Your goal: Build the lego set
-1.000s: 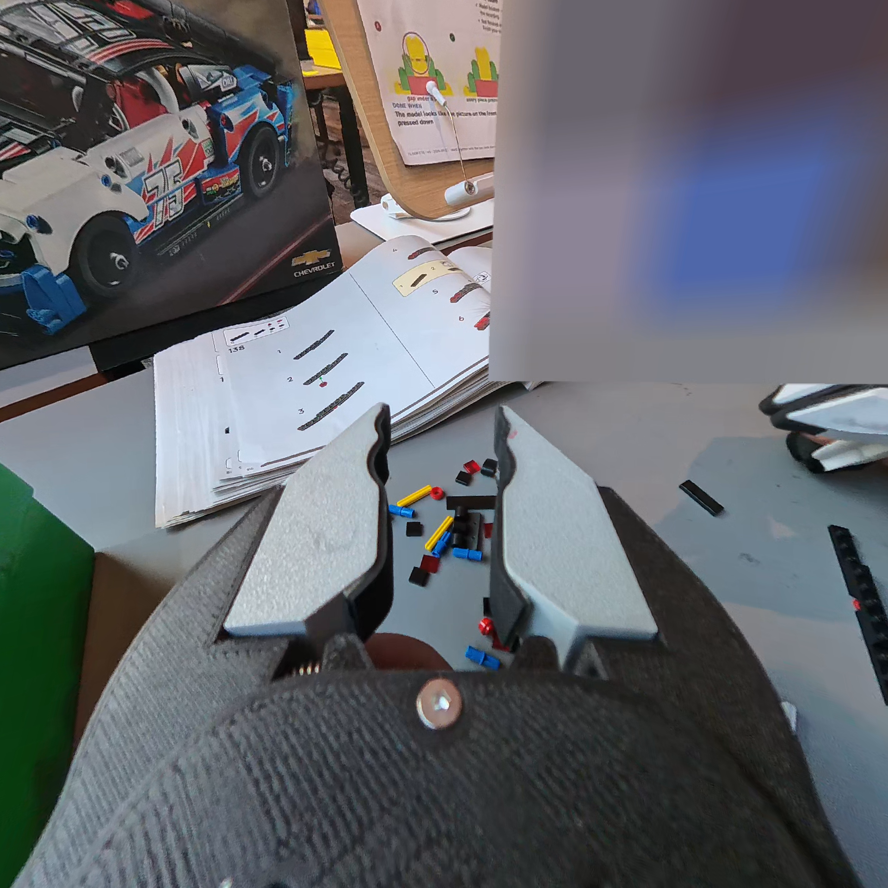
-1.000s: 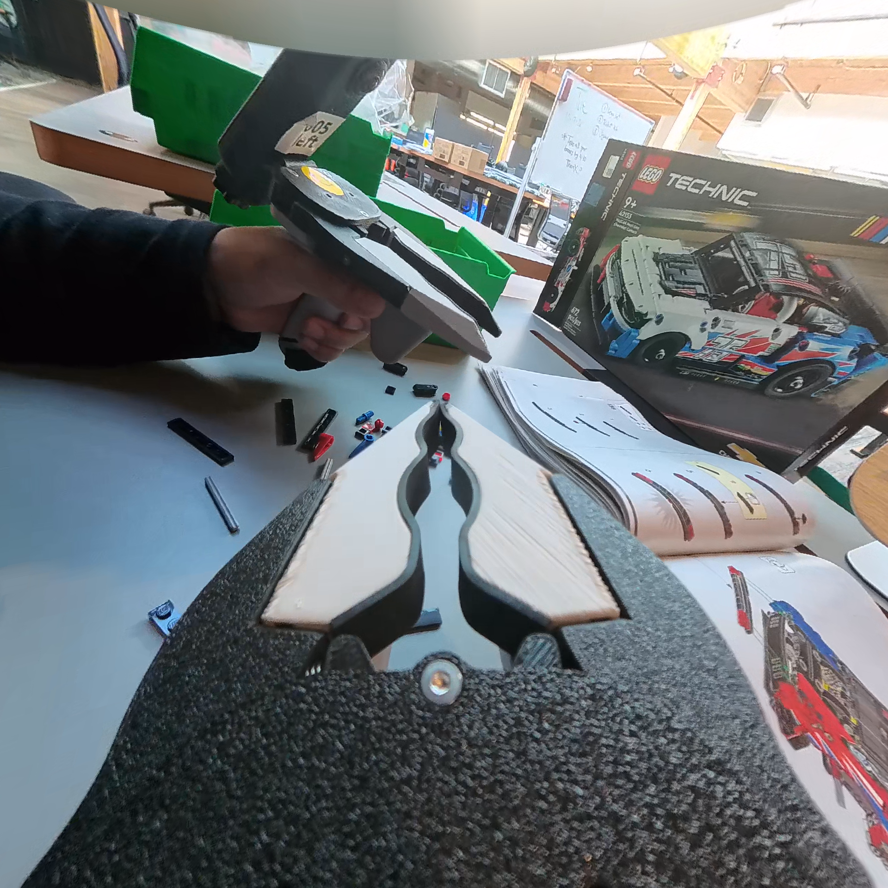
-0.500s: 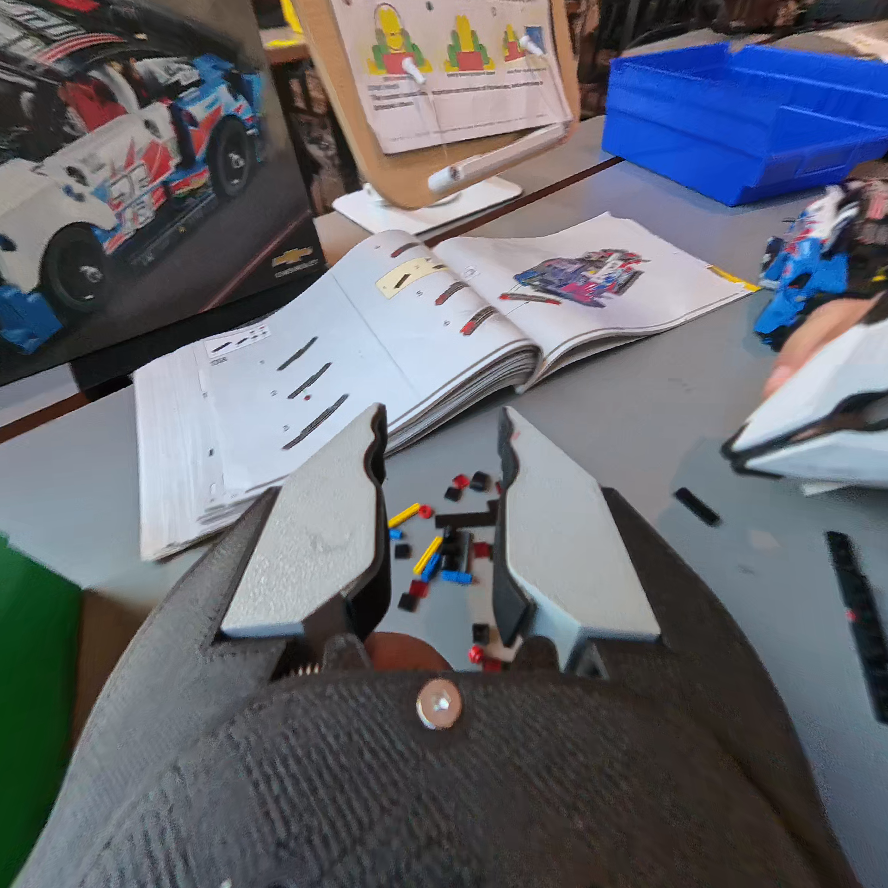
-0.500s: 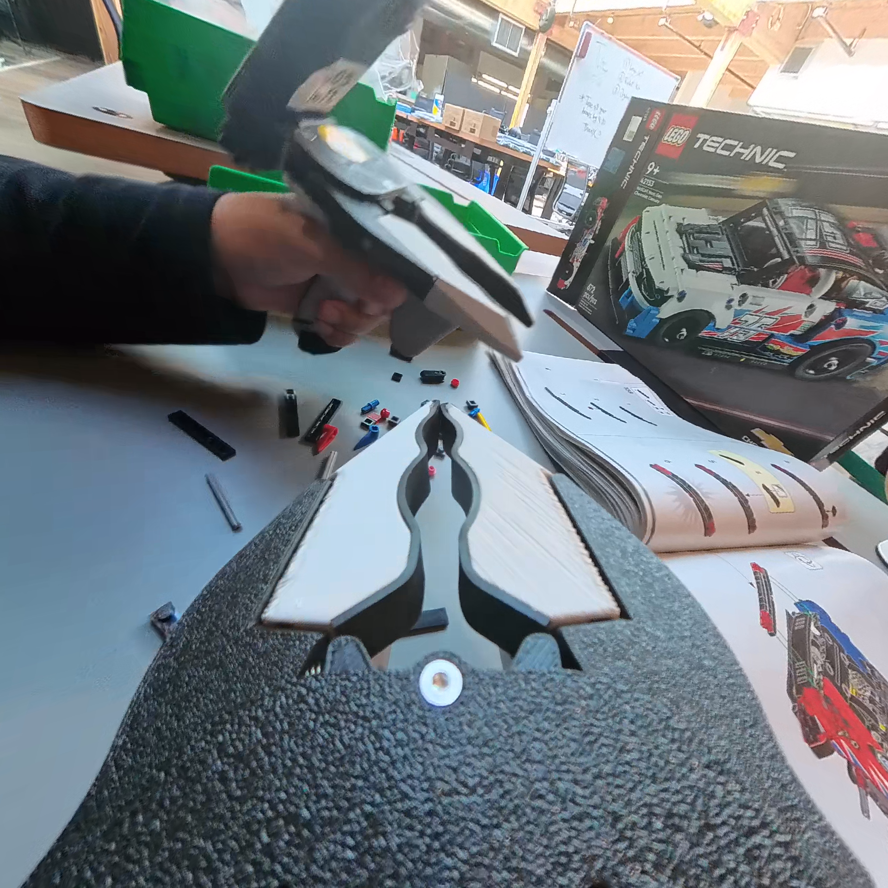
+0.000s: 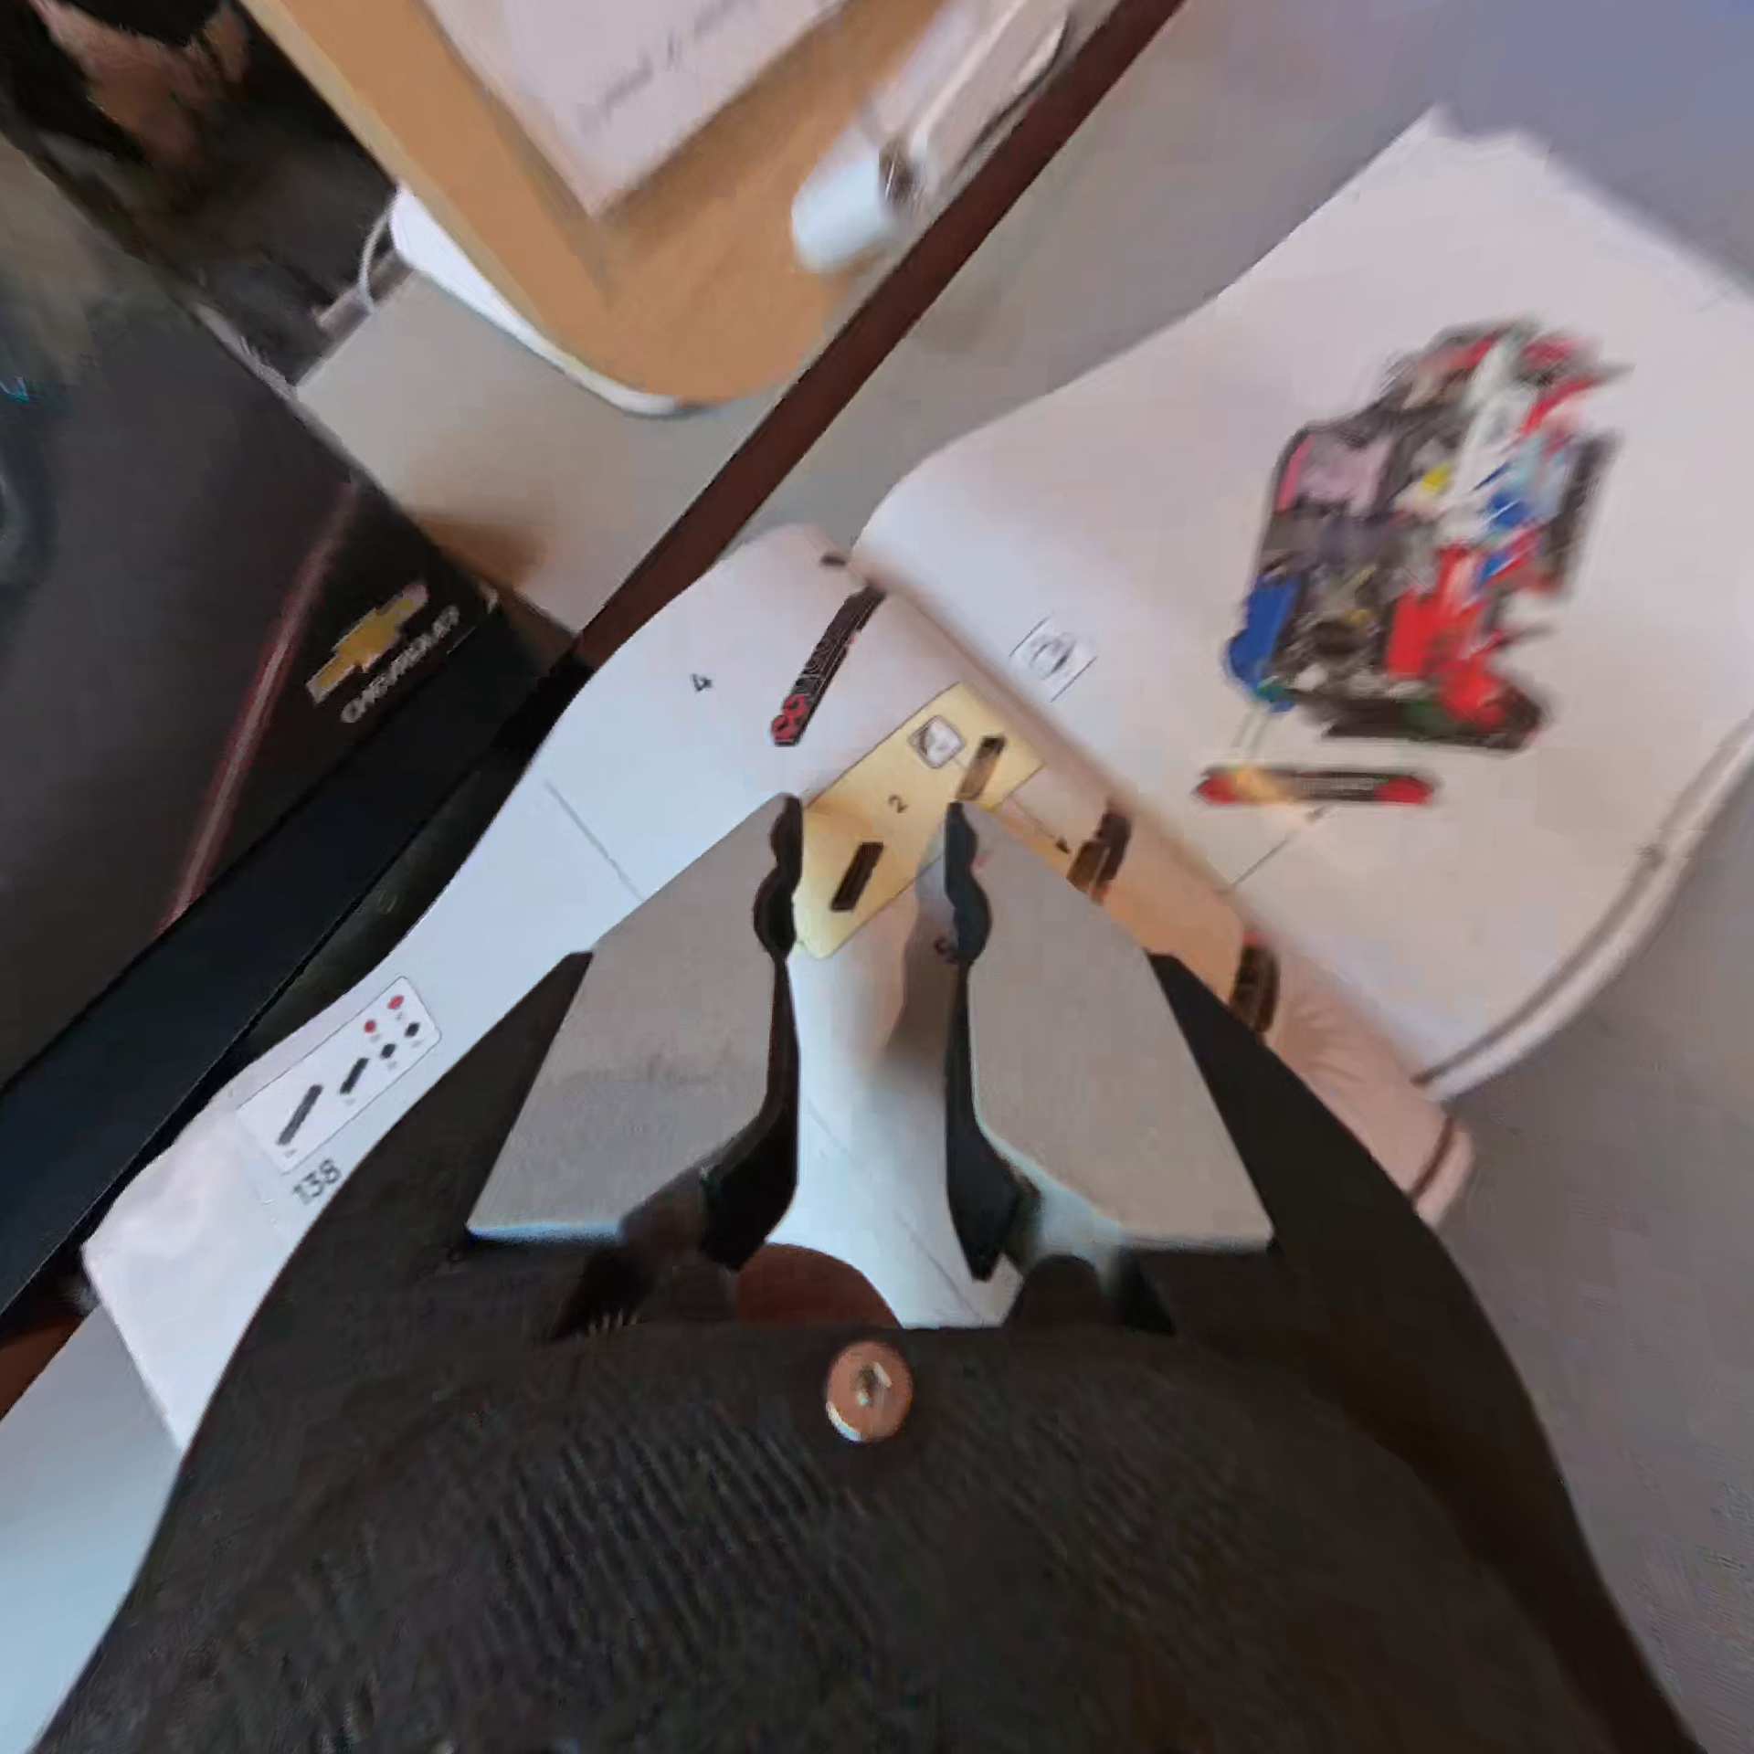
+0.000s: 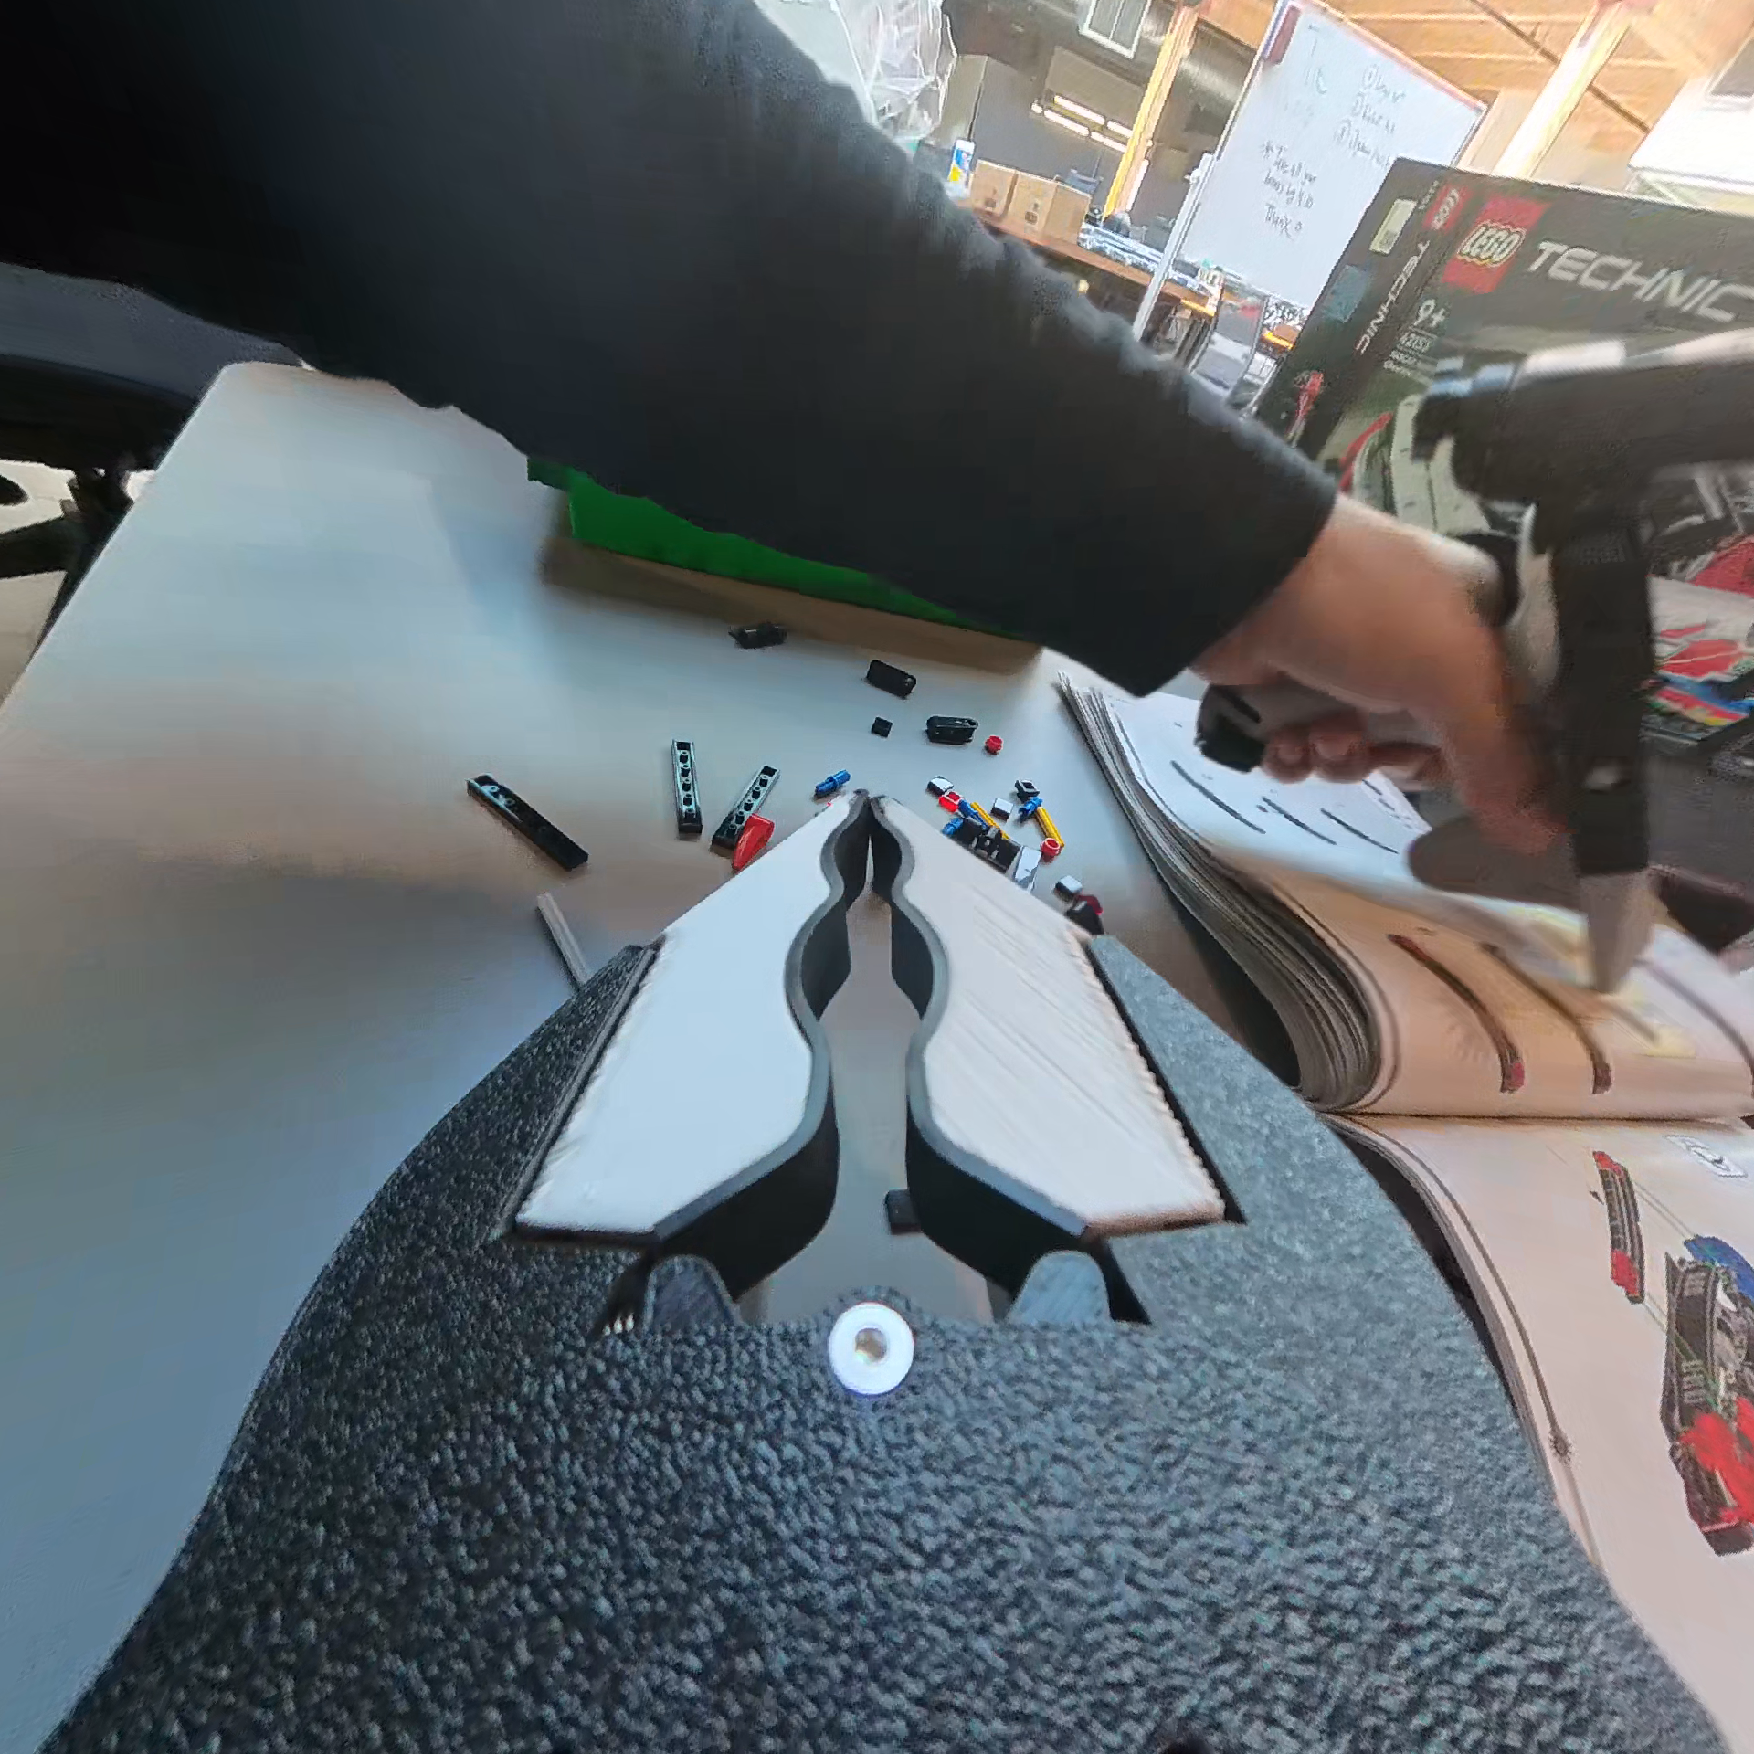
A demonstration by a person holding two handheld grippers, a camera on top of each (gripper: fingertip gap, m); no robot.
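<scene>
The open instruction booklet [image 5: 1281, 949] lies on the grey table, and my left gripper [image 5: 870, 824] hangs open and empty just above its left page. In the right wrist view a hand holds the left gripper [image 6: 1614, 935] tip-down on the booklet [image 6: 1376, 1035]. My right gripper [image 6: 868, 805] is shut with nothing seen between its tips, low over the table. Just beyond its tips lie loose small pieces [image 6: 992, 828] in red, blue, yellow and black. Black beams [image 6: 685, 786] and a longer black beam [image 6: 527, 821] lie to their left.
The set's box [image 6: 1538, 285] stands behind the booklet; it also shows in the left wrist view [image 5: 190, 664]. A green bin [image 6: 721, 550] sits behind the sleeved arm [image 6: 759, 313]. A wooden stand [image 5: 683, 247] with a sheet is beyond the booklet. Some 30 cm of space lies between my two pairs of fingers.
My left gripper has moved from over the loose pieces to the booklet and tipped down onto the page, still open. My right gripper stays shut and has barely moved.
</scene>
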